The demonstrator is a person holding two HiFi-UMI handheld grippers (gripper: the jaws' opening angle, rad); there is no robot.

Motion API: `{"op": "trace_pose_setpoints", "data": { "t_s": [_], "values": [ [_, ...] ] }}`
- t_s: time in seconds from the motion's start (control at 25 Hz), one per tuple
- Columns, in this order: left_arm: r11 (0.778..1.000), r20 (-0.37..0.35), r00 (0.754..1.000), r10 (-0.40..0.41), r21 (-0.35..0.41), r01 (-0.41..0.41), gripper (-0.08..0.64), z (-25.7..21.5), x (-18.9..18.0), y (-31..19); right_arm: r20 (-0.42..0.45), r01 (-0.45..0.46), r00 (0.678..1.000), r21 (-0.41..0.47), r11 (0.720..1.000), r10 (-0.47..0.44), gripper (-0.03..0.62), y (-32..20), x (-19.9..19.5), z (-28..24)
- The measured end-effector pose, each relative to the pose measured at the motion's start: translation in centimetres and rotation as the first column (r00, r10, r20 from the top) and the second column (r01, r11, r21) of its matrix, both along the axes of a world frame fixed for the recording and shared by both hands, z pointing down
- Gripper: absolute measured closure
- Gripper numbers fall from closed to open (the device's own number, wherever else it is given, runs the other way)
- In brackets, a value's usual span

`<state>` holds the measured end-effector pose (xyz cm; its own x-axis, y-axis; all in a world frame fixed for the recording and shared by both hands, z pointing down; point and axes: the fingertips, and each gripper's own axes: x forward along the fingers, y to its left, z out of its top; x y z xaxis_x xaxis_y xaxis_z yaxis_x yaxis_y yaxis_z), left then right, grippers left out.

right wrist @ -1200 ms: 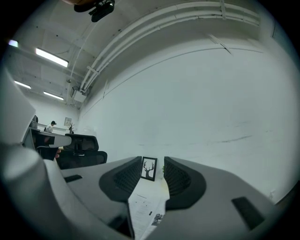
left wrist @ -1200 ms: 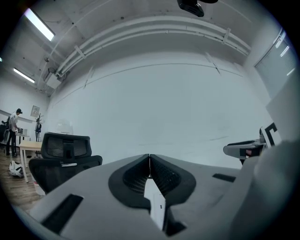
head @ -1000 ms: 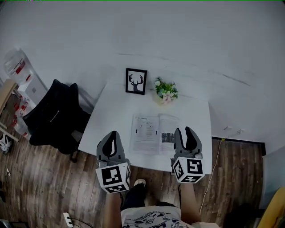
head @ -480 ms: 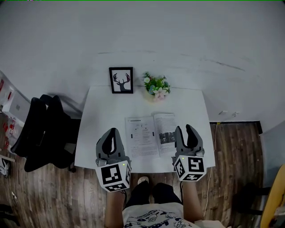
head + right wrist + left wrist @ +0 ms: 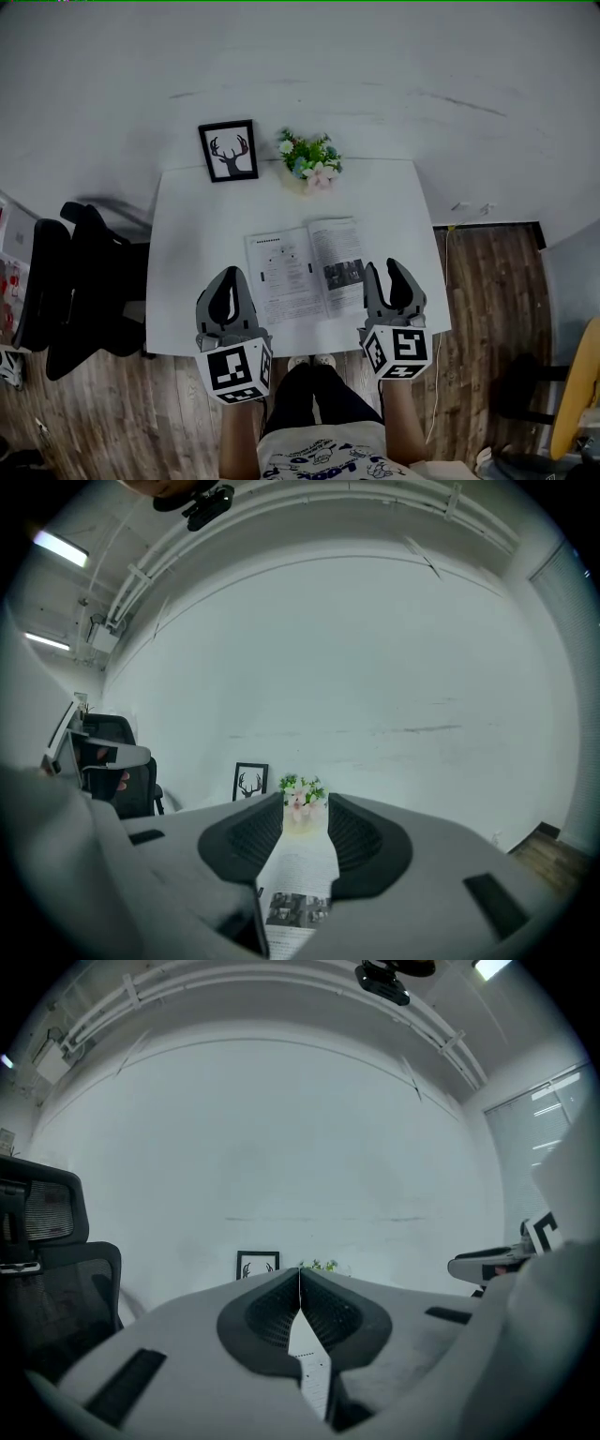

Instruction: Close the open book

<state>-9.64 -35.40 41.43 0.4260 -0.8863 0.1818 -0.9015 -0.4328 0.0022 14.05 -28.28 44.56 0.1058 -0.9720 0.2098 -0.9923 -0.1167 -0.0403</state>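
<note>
Seen from above, the open book (image 5: 305,272) lies flat in the middle of the white table (image 5: 187,234). The two tongs hang to either side of its near edge. Behind it, against the wall, stand a framed deer picture (image 5: 228,150) and a small pot of flowers (image 5: 309,161). A black chair (image 5: 70,281) sits off to the left on the wooden floor (image 5: 487,281).

Only the cameras on the tongs take in the ceiling, with a lit strip lamp (image 5: 61,547).

The left gripper view shows the left tongs (image 5: 300,1279) pressed together at the tips and pinching nothing, with a sliver of printed page below them. The right gripper view shows the right tongs (image 5: 305,822) spread, with nothing between the pads. The flowers sit in the gap, and underneath is a dark photo on the book's right-hand page.

The print on the pages is too small to read. Each marker cube (image 5: 234,370) bears black-and-white square patterns, and there are no words on them.
</note>
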Motion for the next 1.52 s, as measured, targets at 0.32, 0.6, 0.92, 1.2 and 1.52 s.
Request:
{"op": "trace_pose_setpoints", "data": {
  "t_s": [0.32, 0.6, 0.92, 1.2, 1.52],
  "values": [
    [0.999, 0.018, 1.000, 0.001, -0.036, 0.000, 0.537, 1.6, 1.2, 0.4, 0.039, 0.009, 0.999, -0.038, 0.999, -0.007, 0.449, 0.8, 0.4, 2.1],
    [0.999, 0.030, 0.999, 0.012, -0.053, -0.010, 0.537, 3.0, 2.2, 0.9, 0.106, 0.007, 0.994, -0.083, 0.997, 0.002, 0.448, 2.1, 0.7, 4.7],
    [0.996, 0.046, 0.998, 0.034, -0.081, -0.030, 0.537, 4.4, 3.3, 2.2, 0.242, -0.032, 0.968, -0.163, 0.986, 0.071, 0.448, 4.5, 1.4, 9.6],
    [0.994, 0.057, 0.997, 0.054, -0.102, -0.048, 0.537, 5.4, 3.8, 2.7, 0.390, -0.031, 0.907, -0.312, 0.950, 0.157, 0.448, 7.2, 0.9, 16.6],
    [0.991, 0.071, 0.996, 0.058, -0.124, -0.049, 0.537, 6.2, 3.7, 2.8, 0.673, -0.046, 0.675, -0.371, 0.928, 0.303, 0.446, 8.7, 0.6, 21.0]
  ]
}}
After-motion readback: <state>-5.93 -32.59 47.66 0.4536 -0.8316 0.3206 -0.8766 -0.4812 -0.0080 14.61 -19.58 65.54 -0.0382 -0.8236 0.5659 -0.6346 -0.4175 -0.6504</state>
